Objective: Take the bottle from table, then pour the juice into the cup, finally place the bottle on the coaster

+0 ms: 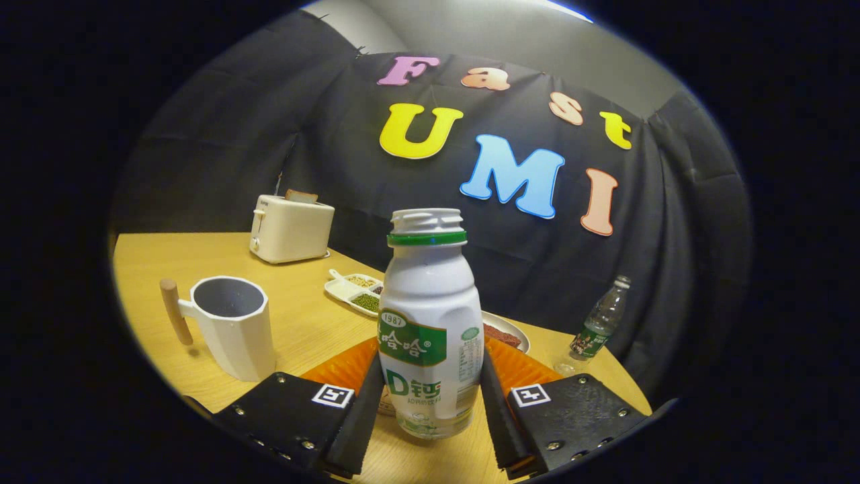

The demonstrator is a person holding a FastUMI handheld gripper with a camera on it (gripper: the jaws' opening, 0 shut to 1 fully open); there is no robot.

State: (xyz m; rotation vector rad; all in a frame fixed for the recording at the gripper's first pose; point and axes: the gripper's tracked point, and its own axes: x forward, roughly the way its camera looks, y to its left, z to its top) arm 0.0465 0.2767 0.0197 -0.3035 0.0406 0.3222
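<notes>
Jaws clamped on the bottle (430,323), bottle upright, low centre of frame.

Gripper (430,396) has both fingers pressed against the bottle's lower sides; the bottle is white with a green neck ring, cap off, mouth open. Its base looks to be at or just above the wooden surface (302,323), can't tell if it touches. Orange coaster (517,366) sits directly behind the bottle, partly hidden by bottle and fingers. Cup (232,326), white with a wooden handle, stands lower left of frame, beside the left finger, apart from the bottle. Toaster (291,227) upper left, at the back of the surface. Divided snack tray (353,290) mid-frame behind the bottle. Plate (507,333) just behind the coaster. Clear plastic bottle (598,326) right of frame, near the surface edge.
</notes>
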